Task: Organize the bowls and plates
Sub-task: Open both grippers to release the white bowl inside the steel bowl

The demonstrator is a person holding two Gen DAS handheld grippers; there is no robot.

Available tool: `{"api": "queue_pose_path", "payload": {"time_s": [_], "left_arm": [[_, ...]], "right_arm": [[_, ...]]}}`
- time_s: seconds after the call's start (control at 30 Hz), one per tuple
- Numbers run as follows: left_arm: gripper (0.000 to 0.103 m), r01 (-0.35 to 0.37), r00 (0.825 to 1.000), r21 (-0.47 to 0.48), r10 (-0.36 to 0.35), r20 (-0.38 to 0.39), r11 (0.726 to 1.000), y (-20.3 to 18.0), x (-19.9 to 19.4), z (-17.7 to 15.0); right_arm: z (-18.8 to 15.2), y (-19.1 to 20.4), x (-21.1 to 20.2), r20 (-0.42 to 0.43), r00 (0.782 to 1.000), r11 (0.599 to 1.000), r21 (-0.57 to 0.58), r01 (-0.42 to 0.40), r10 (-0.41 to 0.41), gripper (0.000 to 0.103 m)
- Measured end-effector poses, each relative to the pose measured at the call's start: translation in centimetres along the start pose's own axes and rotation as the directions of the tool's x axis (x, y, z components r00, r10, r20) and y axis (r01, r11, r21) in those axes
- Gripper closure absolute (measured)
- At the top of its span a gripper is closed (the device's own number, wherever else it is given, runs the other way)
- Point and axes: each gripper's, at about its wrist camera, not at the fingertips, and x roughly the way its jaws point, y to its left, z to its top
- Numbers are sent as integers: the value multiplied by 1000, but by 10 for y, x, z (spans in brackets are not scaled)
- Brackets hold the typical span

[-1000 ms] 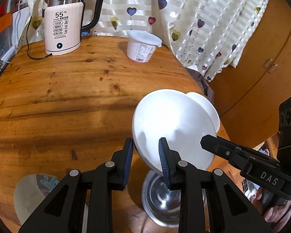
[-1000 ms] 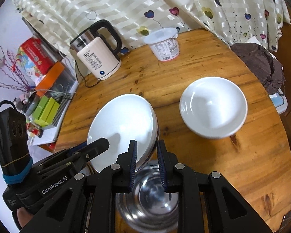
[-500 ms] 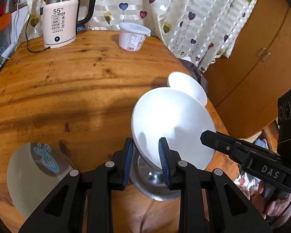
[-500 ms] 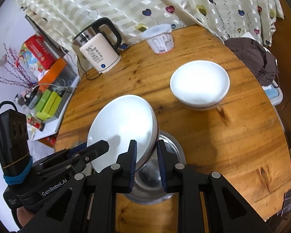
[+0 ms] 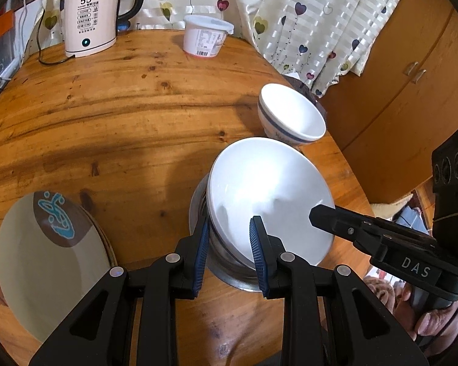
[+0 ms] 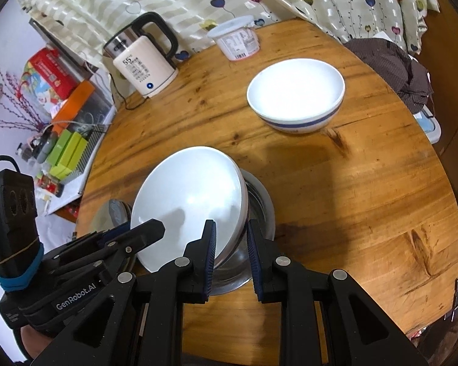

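A plain white bowl (image 5: 268,192) is held tilted over a steel bowl (image 5: 229,268) on the round wooden table (image 5: 122,116). My left gripper (image 5: 229,244) is shut on its near rim. My right gripper (image 6: 230,244) is shut on the opposite rim, with the white bowl (image 6: 189,201) and steel bowl (image 6: 259,204) in front of it. A white bowl with a blue band (image 5: 290,119) stands on the table beyond; it also shows in the right wrist view (image 6: 296,94). A stack of cream plates with a blue motif (image 5: 45,256) lies at the left.
An electric kettle (image 5: 91,18) with its cord and a lidded white tub (image 5: 206,38) stand at the table's far edge by the curtain. A dark cloth (image 6: 390,67) lies off the right edge. A wooden cabinet (image 5: 412,76) stands at the right.
Both grippers have carried the white bowl lower, down onto the steel bowl. The view has come closer to the table, and the blue-banded bowl and plates now show more fully.
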Motion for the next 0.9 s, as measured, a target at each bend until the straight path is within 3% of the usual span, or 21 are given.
{"api": "queue_pose_path", "payload": {"time_s": [0.4,0.9], "left_arm": [[75,1,999,-8,-2,-37,1000,4,10,-5],[74,9,1000,0,-9,-26,1000,5,12,-3]], "right_arm": [[-2,-3,9,-33,999,1000,-2,18,-18,82],[-3,-4,13,-39,999,1000,-4,17,-17,80]]}}
